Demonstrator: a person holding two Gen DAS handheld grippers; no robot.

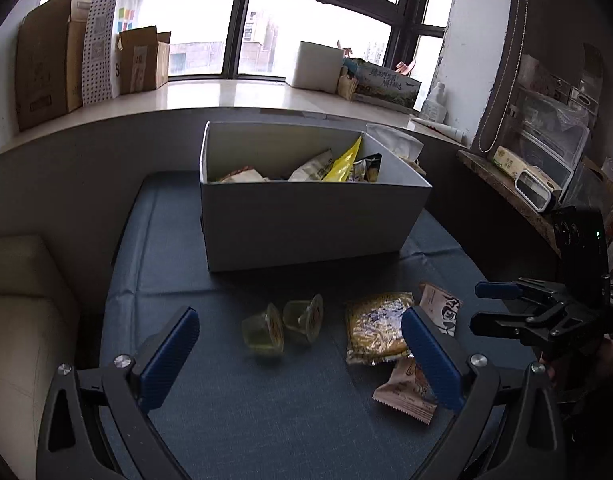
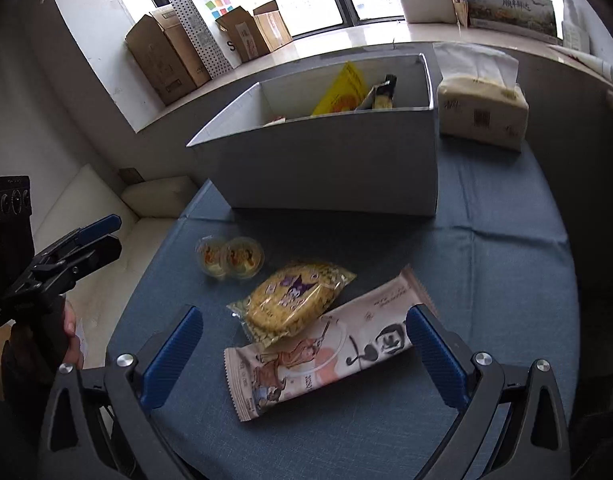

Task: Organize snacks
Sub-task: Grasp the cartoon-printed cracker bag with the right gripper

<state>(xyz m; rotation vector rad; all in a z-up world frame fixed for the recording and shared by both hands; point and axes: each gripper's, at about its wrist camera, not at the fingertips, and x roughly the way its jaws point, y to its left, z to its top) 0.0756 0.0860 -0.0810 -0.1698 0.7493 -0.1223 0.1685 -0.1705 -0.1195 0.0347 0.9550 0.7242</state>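
Holding several packets already, the box point(image 1: 306, 232) awaits two jelly cups point(image 1: 282, 326), a noodle pack point(image 2: 292, 300) and a long wrapper point(image 2: 326, 344); both grippers gape wide, empty.

Both wrist cameras hover near the blue-clothed table point(image 1: 234, 408), facing twelve o'clock; both see the open white cardboard box point(image 2: 338, 168).

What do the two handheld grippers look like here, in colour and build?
Both the left gripper and right gripper have black angular frames with silver bolts and ribbed blue pads lining the jaws. The right one carries a black block with a small green light.
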